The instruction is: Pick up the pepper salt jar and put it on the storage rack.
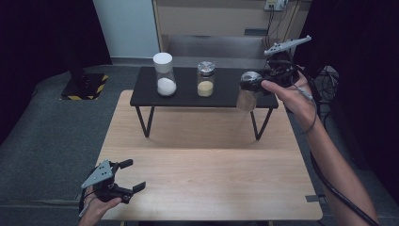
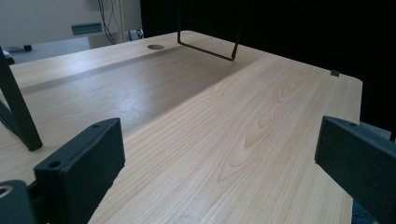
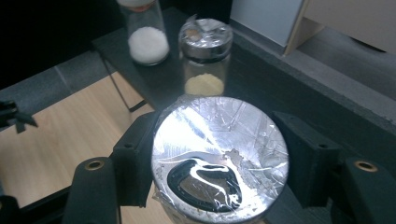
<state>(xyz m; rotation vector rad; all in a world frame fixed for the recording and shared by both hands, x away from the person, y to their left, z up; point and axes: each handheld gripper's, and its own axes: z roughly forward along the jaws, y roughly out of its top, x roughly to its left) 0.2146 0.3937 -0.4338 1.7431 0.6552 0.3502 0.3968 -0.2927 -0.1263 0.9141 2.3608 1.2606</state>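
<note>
My right gripper (image 1: 251, 81) is shut on the shiny foil-covered lid (image 3: 219, 135) of a glass jar (image 1: 247, 97). It holds the jar in the air just off the right end of the low black shelf (image 1: 188, 97). The black jaws press on the lid from both sides. Two more jars stand on the shelf: a white-lidded one with white powder (image 1: 164, 75) (image 3: 145, 39) and a silver-lidded one with yellow powder (image 1: 205, 80) (image 3: 205, 56). My left gripper (image 1: 133, 175) (image 2: 219, 158) rests open at the front left corner of the wooden table (image 1: 211, 160), with nothing between its jaws.
The shelf stands on thin black wire legs (image 1: 143, 121) (image 2: 205, 49) at the table's far half. A round cable hole (image 2: 155, 46) sits in the tabletop. Grey floor surrounds the table, with a pale cabinet (image 1: 211, 21) behind and dark curtains at both sides.
</note>
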